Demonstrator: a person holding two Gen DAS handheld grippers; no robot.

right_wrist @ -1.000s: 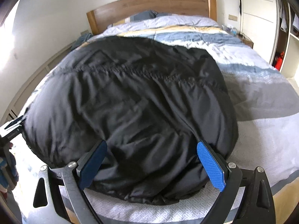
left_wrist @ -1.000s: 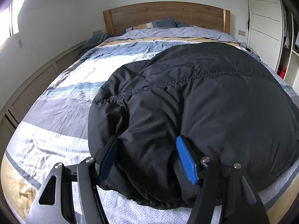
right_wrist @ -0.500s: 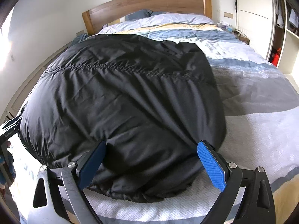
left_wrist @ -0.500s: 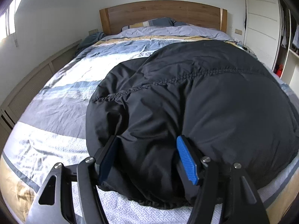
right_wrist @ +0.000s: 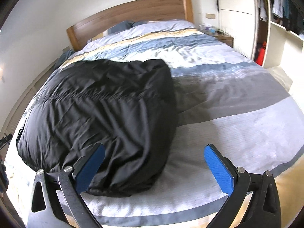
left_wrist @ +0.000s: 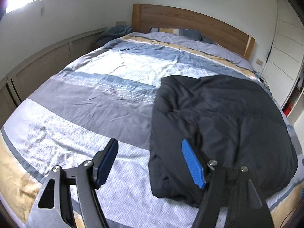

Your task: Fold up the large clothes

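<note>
A black padded jacket (left_wrist: 218,114) lies folded in a bulky pile on the striped duvet of the bed (left_wrist: 91,98). In the left wrist view my left gripper (left_wrist: 150,161) hovers over the jacket's near left corner. Its jaws are opening and neither blue pad presses the fabric. In the right wrist view the jacket (right_wrist: 104,104) fills the left half of the bed (right_wrist: 237,117). My right gripper (right_wrist: 154,169) hangs above the jacket's near right edge. Its jaws are also opening, and its right fingertip (right_wrist: 218,169) is over bare duvet.
A wooden headboard (left_wrist: 190,20) and pillows (right_wrist: 123,26) stand at the far end. A low slatted cabinet (left_wrist: 47,62) lines the left wall. On the right are a white wardrobe (right_wrist: 237,19), a bedside table (right_wrist: 222,37) and open shelves with a red object (right_wrist: 261,54) low down.
Both grippers have let go of the bunched near edge of the jacket and lifted. The left one has swung left, the right one right, and both jaws stand wider.
</note>
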